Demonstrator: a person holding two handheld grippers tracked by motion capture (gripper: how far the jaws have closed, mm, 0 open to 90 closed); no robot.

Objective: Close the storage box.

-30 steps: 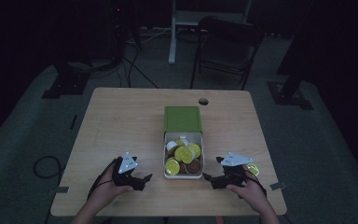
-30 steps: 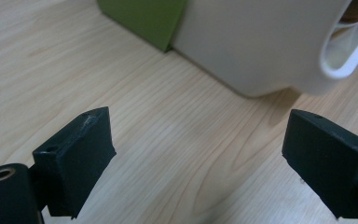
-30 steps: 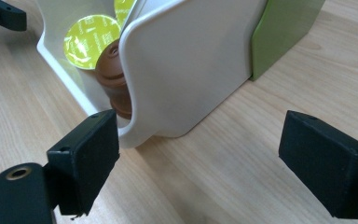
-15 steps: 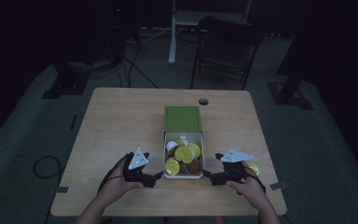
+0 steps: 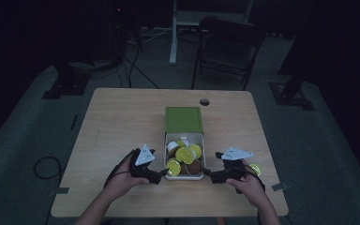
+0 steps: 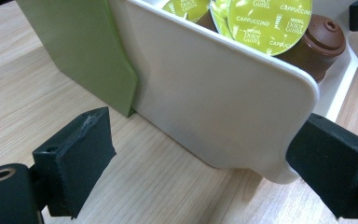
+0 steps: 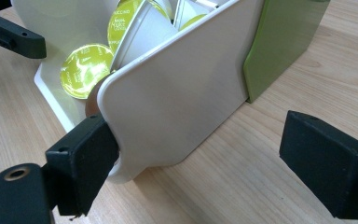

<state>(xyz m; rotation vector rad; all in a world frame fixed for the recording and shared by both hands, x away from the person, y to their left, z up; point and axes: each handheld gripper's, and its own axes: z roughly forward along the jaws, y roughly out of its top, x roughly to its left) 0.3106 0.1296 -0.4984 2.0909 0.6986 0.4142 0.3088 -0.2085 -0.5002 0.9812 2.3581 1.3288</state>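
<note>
Dim room, dark floor, a folding chair [image 5: 226, 44] and stand legs beyond the far edge of a pale wooden table [image 5: 117, 122]. Near the front edge sits a white tray [image 5: 184, 175] drawn out of a green sleeve [image 5: 183, 119], loaded with coffee capsules [image 5: 185, 154], most with yellow-green foil lids marked cappuccino, at least one brown capsule [image 6: 324, 39] at the near end. Left tongs [image 5: 162, 174] lie low on the table just beside the tray's left front corner, held in the person's left hand [image 5: 122, 178]; in the left gripper view [image 6: 200, 161] the jaws stand wide, one pad free over bare wood beside the green sleeve's edge, the other right at the tray's rounded corner, touching or nearly so, nothing pinched between them. Right tongs [image 5: 207, 173] mirror this at the tray's right front corner, held in the right hand [image 5: 249, 183]; in the right gripper view [image 7: 193, 165] the jaws are also wide, one pad up against the rounded corner of the white wall, the other well clear over the table beside the sleeve. Tray thus sits between the two tongs, its long sides facing each. One loose yellow-lidded capsule [image 5: 255, 169] lies on the table just outside the right hand. Small round hole [image 5: 204, 101] in the table beyond the sleeve.
</note>
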